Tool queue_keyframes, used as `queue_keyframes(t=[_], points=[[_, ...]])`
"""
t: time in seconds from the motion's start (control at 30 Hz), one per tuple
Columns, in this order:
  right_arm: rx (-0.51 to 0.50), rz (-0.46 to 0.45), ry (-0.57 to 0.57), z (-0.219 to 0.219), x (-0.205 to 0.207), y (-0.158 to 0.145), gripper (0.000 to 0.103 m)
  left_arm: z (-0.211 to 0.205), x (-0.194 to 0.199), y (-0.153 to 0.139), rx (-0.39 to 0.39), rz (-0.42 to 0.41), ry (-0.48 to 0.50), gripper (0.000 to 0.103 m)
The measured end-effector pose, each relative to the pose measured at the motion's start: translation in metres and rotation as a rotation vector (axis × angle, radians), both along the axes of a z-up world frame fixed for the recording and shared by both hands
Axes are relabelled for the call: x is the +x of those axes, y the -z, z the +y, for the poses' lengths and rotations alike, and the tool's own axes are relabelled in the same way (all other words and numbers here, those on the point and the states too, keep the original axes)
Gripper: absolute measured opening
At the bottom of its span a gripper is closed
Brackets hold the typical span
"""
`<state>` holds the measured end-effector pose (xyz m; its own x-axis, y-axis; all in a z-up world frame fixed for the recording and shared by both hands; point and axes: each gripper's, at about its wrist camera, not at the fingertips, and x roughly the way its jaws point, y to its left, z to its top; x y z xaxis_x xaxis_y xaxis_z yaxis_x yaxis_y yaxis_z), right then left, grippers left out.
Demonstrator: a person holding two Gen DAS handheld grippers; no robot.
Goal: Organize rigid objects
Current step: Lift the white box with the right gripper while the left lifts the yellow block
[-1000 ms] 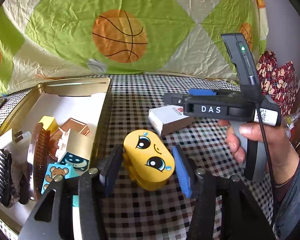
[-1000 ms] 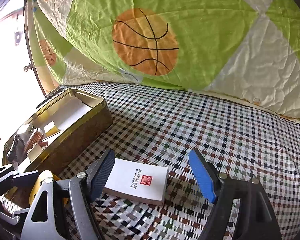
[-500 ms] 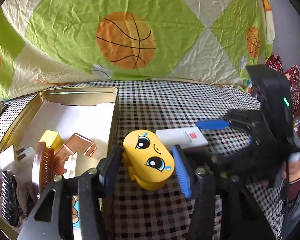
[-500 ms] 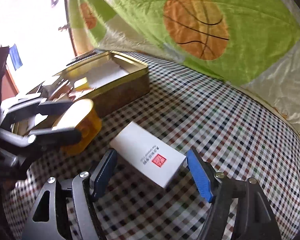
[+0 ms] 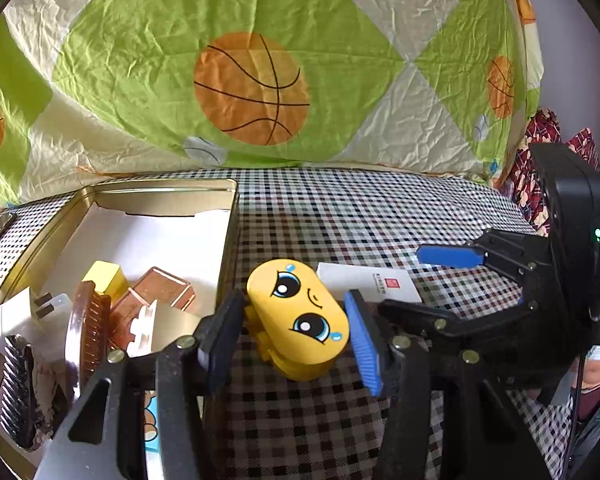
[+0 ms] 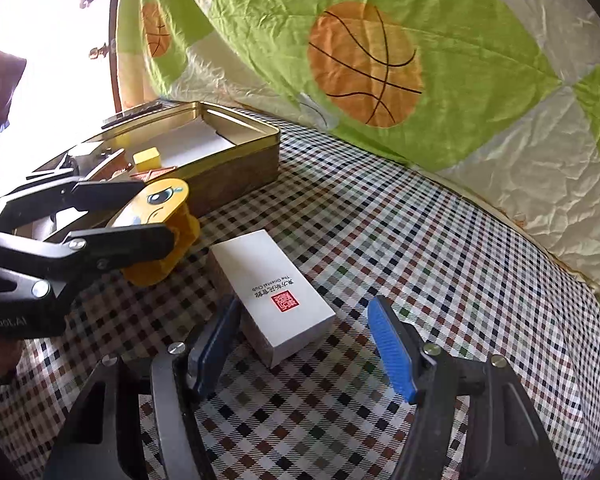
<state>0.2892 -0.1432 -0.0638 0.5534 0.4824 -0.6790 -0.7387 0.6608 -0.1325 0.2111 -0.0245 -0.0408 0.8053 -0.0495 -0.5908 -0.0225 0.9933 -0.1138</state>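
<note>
A yellow toy block with a cartoon face [image 5: 298,318] sits between the pads of my left gripper [image 5: 294,340], which is shut on it; it also shows in the right wrist view [image 6: 156,232], resting low over the checked cloth beside the tin. A white box with a red seal [image 6: 274,300] lies on the cloth between the open jaws of my right gripper [image 6: 304,348], with its left side close to the left pad. The box [image 5: 368,286] and the right gripper [image 5: 452,280] also show in the left wrist view.
A gold tin [image 5: 156,192] stands at the left, holding a yellow block [image 5: 104,280], copper bricks [image 5: 156,292], a brown comb [image 5: 88,332], a white plug [image 5: 28,312] and a black comb [image 5: 16,388]. A basketball-print sheet [image 5: 252,88] hangs behind the checked cloth [image 6: 440,248].
My right gripper swung round to the left and came down around the white box. My left gripper kept hold of the yellow block and drew slightly back from the tin.
</note>
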Motion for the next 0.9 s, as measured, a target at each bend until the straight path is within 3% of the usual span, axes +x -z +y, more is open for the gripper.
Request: queue_keyframes(t=[0.3, 0.37, 0.53, 0.73, 0.9], points=[[-0.005, -0.008, -0.024, 0.009, -0.006, 0.000, 0.065, 0.000, -0.001, 0.000, -0.004, -0.003, -0.003, 0.052], [-0.009, -0.001, -0.029, 0.011, -0.005, 0.001, 0.052, 0.000, -0.001, 0.000, -0.004, -0.003, -0.003, 0.052], [0.004, 0.010, -0.029, 0.008, -0.006, 0.000, 0.041, 0.001, -0.001, 0.000, -0.008, -0.005, -0.002, 0.052], [-0.002, 0.013, -0.013, 0.007, -0.008, 0.001, 0.039, -0.001, 0.000, 0.001, -0.005, -0.003, 0.002, 0.052], [0.013, -0.042, -0.002, 0.009, -0.010, -0.003, 0.039, -0.002, 0.001, 0.001, -0.005, -0.002, 0.009, 0.052]])
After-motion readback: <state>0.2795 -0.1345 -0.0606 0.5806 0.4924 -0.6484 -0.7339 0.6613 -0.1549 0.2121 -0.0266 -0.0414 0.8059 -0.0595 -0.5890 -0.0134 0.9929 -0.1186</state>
